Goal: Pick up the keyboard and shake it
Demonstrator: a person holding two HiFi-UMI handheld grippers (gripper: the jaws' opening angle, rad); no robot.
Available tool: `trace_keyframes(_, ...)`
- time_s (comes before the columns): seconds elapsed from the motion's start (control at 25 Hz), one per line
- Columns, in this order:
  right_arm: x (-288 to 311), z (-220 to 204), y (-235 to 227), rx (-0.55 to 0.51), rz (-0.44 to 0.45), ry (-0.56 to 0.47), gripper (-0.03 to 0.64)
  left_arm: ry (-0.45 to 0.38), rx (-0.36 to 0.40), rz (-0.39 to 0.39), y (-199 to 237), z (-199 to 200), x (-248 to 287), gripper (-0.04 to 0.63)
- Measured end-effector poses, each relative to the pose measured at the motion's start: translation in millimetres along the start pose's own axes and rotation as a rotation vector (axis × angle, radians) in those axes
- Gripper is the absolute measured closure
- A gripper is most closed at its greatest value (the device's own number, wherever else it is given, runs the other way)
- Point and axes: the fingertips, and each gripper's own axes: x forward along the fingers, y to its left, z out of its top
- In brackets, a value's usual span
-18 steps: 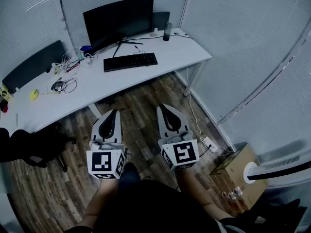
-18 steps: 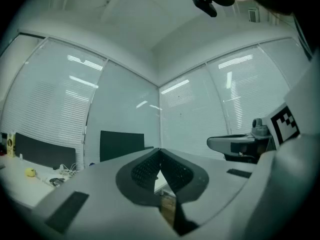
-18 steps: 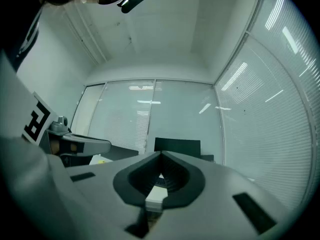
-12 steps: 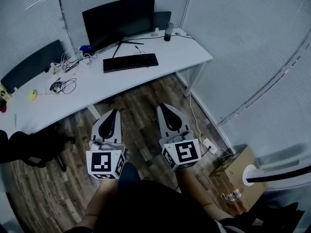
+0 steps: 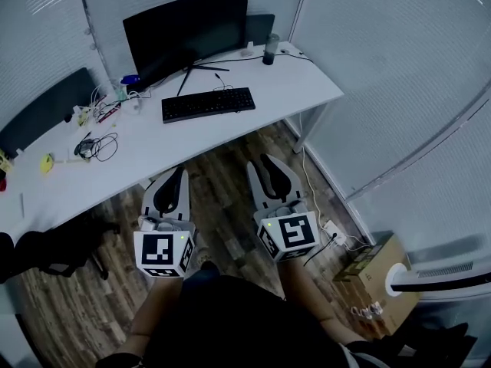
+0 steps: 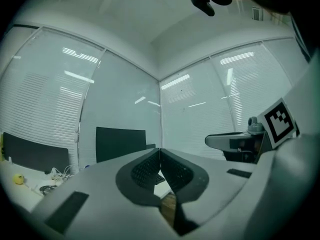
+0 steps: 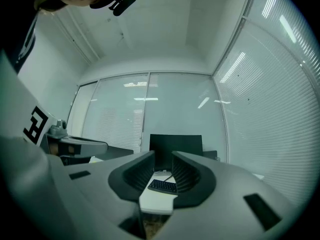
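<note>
The black keyboard (image 5: 209,104) lies flat on the white desk (image 5: 291,83), in front of the monitor. Both grippers hang over the wooden floor, well short of the desk and not touching anything. My left gripper (image 5: 180,172) is shut, its jaw tips meeting with nothing between them (image 6: 160,150). My right gripper (image 5: 269,159) is open a little, with a narrow gap and nothing in it. In the right gripper view, the keyboard (image 7: 162,185) shows far off through that gap, below the gripper (image 7: 163,155).
A dark monitor (image 5: 186,29) stands behind the keyboard, with a dark cup (image 5: 271,49) at the far right of the desk. Tangled cables (image 5: 96,140) and a yellow object (image 5: 47,162) lie at the left. A black chair (image 5: 54,244) and a cardboard box (image 5: 376,271) stand on the floor.
The desk and keyboard have come slightly closer and lower in the head view. Both grippers have edged forward a little; their jaws look unchanged.
</note>
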Motion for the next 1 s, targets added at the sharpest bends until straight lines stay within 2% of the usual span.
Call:
trace_keyframes(0.12,38,-7,0,0.005,-0.004,0.006,0.491,-0.006,-0.001,-0.015,27,-6,25,0.571)
trace_keyframes(0.4,111,-27,0,-0.007,-0.045,0.036,0.465,-0.003,-0.019,-0.074,90,-24,80,0.56)
trace_keyframes(0.48,123,-36,-4,0.002,-0.066,0.055,0.46,0.01,-0.041,-0.096,101,-32,93,0.434)
trace_keyframes(0.52,128,-40,-6,0.005,-0.075,0.065,0.457,0.018,-0.054,-0.103,106,-36,98,0.419)
trace_keyframes(0.6,136,-45,-10,0.005,-0.089,0.081,0.456,0.032,-0.075,-0.108,116,-44,104,0.408)
trace_keyframes(0.76,150,-54,-21,0.004,-0.11,0.109,0.453,0.057,-0.116,-0.123,129,-58,115,0.339)
trace_keyframes(1.0,177,-72,-48,0.002,-0.11,0.121,0.453,0.083,-0.159,-0.101,147,-84,146,0.334)
